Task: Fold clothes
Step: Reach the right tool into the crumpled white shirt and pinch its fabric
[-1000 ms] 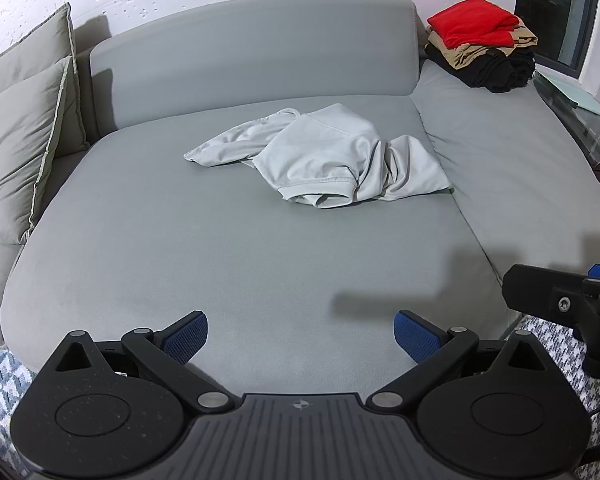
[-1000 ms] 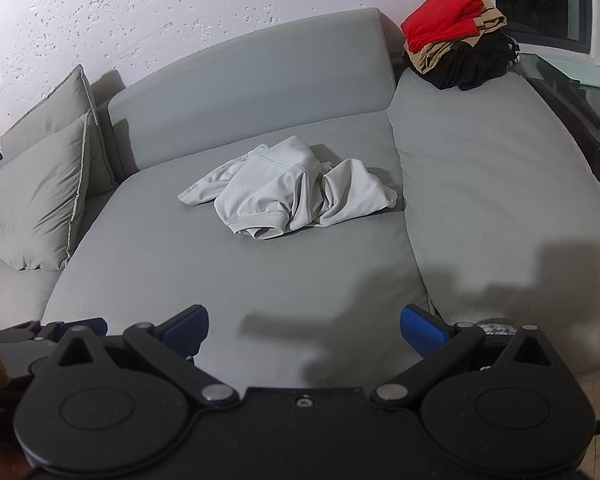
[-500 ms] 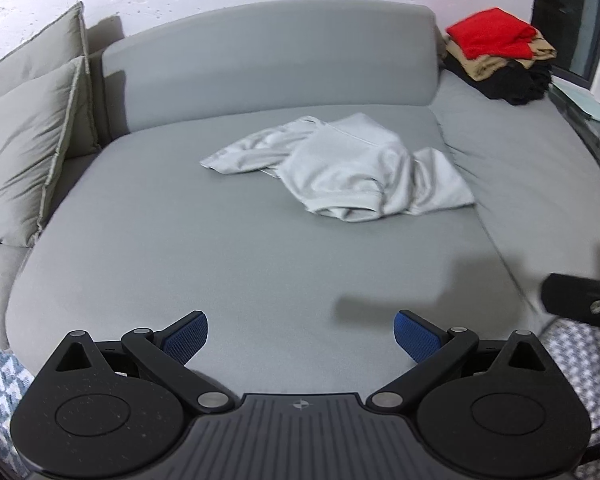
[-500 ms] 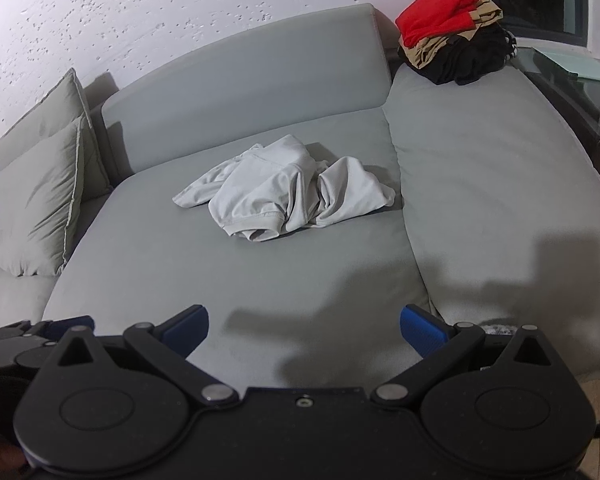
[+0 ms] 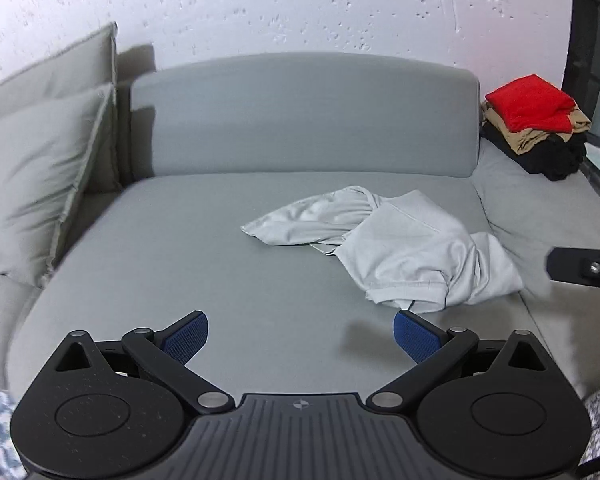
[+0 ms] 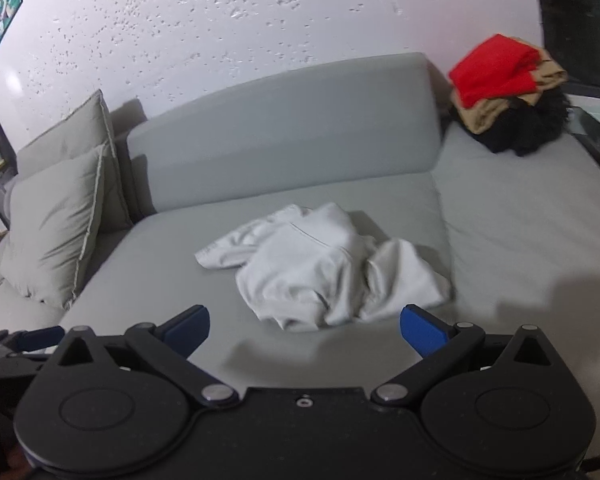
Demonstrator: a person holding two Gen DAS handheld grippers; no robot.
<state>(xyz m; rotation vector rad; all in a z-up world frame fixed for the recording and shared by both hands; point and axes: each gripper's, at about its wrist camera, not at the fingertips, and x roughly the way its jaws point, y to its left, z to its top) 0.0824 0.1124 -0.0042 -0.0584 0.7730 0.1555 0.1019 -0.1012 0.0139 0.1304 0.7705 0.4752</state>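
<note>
A crumpled pale grey garment (image 5: 396, 248) (image 6: 320, 268) lies on the grey sofa seat (image 5: 204, 264) (image 6: 148, 280). My left gripper (image 5: 300, 338) hovers over the seat just short of the garment's near hem; its jaws are closing, still wide apart, with nothing between them. My right gripper (image 6: 304, 330) stands open right before the garment's near edge, nothing between its blue pads. In the left wrist view, part of the right gripper (image 5: 584, 268) shows at the right edge. In the right wrist view, part of the left gripper (image 6: 28, 340) shows at the left edge.
A stack of folded clothes, red on tan on black (image 5: 536, 128) (image 6: 504, 92), sits at the sofa's far right. Two grey cushions (image 5: 40, 184) (image 6: 56, 232) lean at the left. The backrest (image 5: 308, 120) runs behind. A dark glass table (image 6: 596, 132) stands at the right.
Both grippers have moved forward towards the garment, which now looks larger and nearer. The left view has swung so the garment sits to the right.
</note>
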